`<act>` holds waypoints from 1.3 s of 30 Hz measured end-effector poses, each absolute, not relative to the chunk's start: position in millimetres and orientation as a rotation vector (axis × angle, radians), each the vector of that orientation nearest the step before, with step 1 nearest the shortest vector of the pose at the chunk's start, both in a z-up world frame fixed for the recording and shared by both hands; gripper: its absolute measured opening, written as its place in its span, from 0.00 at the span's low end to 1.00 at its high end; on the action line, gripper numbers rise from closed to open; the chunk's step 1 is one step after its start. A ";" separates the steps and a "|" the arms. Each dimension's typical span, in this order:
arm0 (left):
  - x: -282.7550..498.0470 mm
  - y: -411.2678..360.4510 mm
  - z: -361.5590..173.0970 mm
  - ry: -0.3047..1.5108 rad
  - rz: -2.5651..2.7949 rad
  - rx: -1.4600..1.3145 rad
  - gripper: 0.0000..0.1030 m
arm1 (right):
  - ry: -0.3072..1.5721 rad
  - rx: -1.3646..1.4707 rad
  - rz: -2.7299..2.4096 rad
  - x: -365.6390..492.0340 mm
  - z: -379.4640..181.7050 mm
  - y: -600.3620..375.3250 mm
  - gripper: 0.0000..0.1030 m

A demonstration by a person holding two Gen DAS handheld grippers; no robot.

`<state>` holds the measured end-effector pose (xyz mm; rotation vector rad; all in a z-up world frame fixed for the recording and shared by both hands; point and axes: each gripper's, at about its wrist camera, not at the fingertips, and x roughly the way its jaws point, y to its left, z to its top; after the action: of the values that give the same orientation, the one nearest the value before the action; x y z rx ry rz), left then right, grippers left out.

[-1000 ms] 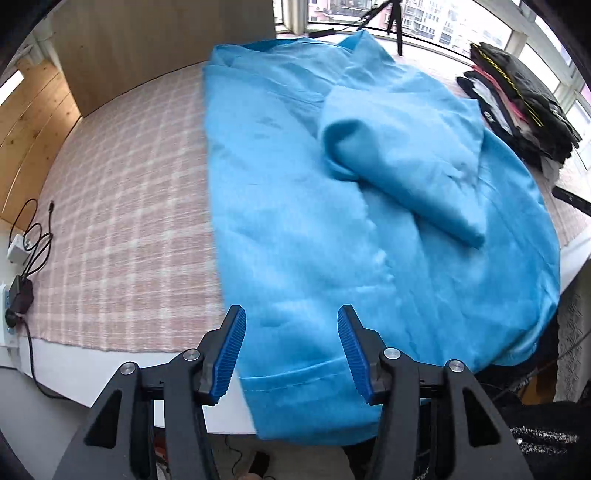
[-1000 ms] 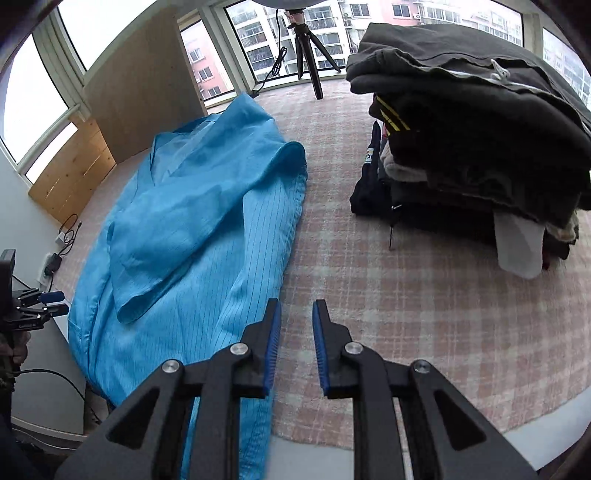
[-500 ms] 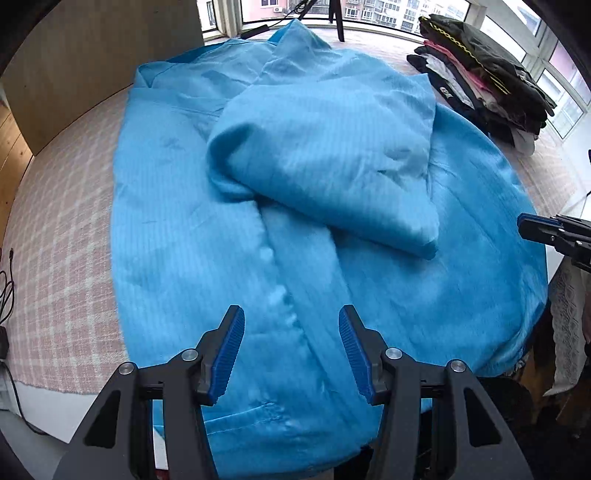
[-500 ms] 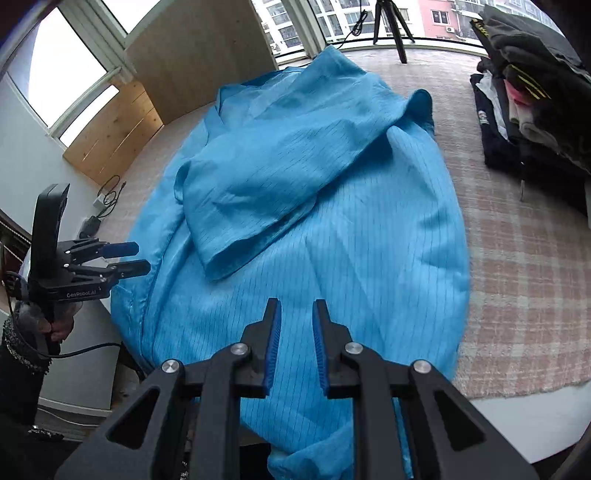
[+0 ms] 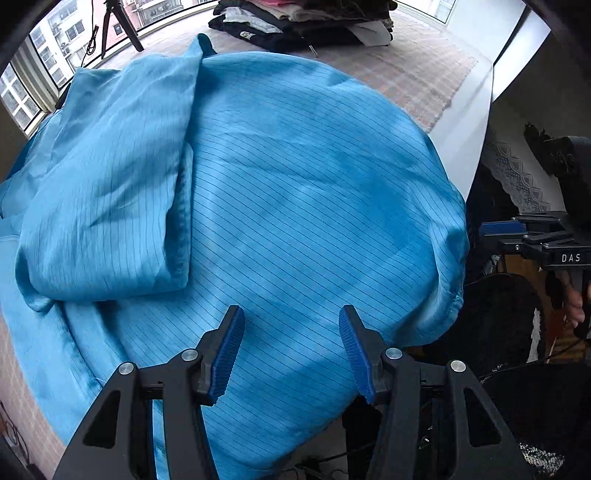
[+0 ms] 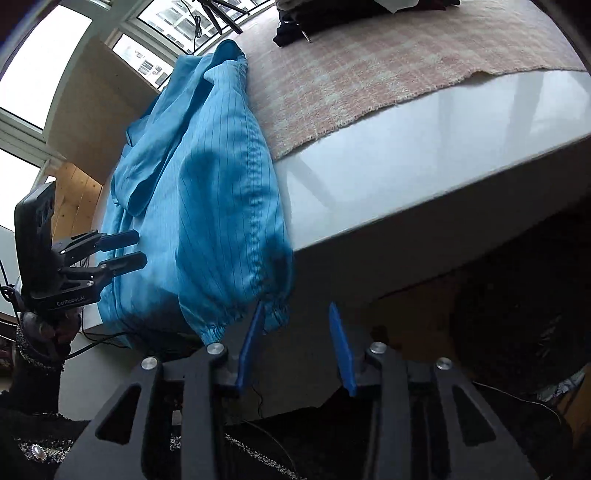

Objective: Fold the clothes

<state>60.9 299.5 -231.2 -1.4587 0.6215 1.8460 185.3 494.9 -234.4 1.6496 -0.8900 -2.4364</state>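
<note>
Right claw (image 6: 295, 347): jaws opening, nothing between them, poised just off the surface (image 6: 406, 162) edge beside the gathered cuff (image 6: 275, 312) of the blue garment (image 6: 207, 206), which hangs over that edge. Left claw (image 5: 291, 350): jaws apart and empty, hovering above the garment's broad striped panel. The garment lies spread across the checked cloth (image 5: 413, 74), one sleeve (image 5: 107, 206) already folded inward. To do this step well, you should probably take the hem at both corners, pinching only one thickness near the cuff, and lift evenly so the pinstripes stay parallel. Surroundings: a stack of dark folded clothes (image 5: 295, 18) sits at the far end, well apart; a tripod (image 5: 122, 22) stands by the window. The overhanging edge, and the dark clothing of the person below it, may crowd your right claw's approach.
</note>
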 end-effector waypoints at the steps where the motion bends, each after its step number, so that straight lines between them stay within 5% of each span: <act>1: 62.2 302.3 -233.3 0.637 1.836 -1.460 0.50 | -0.858 1.641 -2.445 185.0 -237.5 489.4 0.38; 10: 68.3 315.2 -241.4 0.700 1.820 -1.434 0.58 | -0.764 1.528 -2.445 169.9 -256.9 460.3 0.42; 12: 70.6 317.5 -242.3 0.708 1.820 -1.423 0.61 | -0.738 1.501 -2.452 170.1 -253.0 456.4 0.23; 15: 71.3 318.2 -242.7 0.701 1.820 -1.413 0.62 | -0.720 1.494 -2.457 175.1 -247.8 457.3 0.10; 19: 73.0 318.6 -243.0 0.703 1.816 -1.393 0.62 | -0.690 1.535 -2.490 192.2 -234.6 473.7 0.09; 24: 74.4 321.9 -243.5 0.708 1.802 -1.377 0.63 | -0.986 1.559 -2.579 213.1 -237.7 533.4 0.11; 29: 74.9 324.3 -243.3 0.719 1.787 -1.372 0.65 | -1.000 1.538 -2.630 213.8 -226.5 534.8 0.14; 35: 94.1 320.6 -246.9 0.789 1.721 -1.357 0.74 | -0.747 1.366 -2.667 167.8 -190.0 499.2 0.14; 37: 99.2 317.9 -246.8 0.833 1.680 -1.366 0.73 | -0.683 1.421 -2.608 144.2 -200.7 486.3 0.14; 39: 88.7 315.7 -237.7 0.802 1.663 -1.420 0.55 | -0.617 1.569 -2.526 129.1 -214.4 478.4 0.13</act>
<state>88.7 315.7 -237.7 -1.4200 0.8018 1.6627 129.1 478.4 -214.4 1.5692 -0.6174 -2.5260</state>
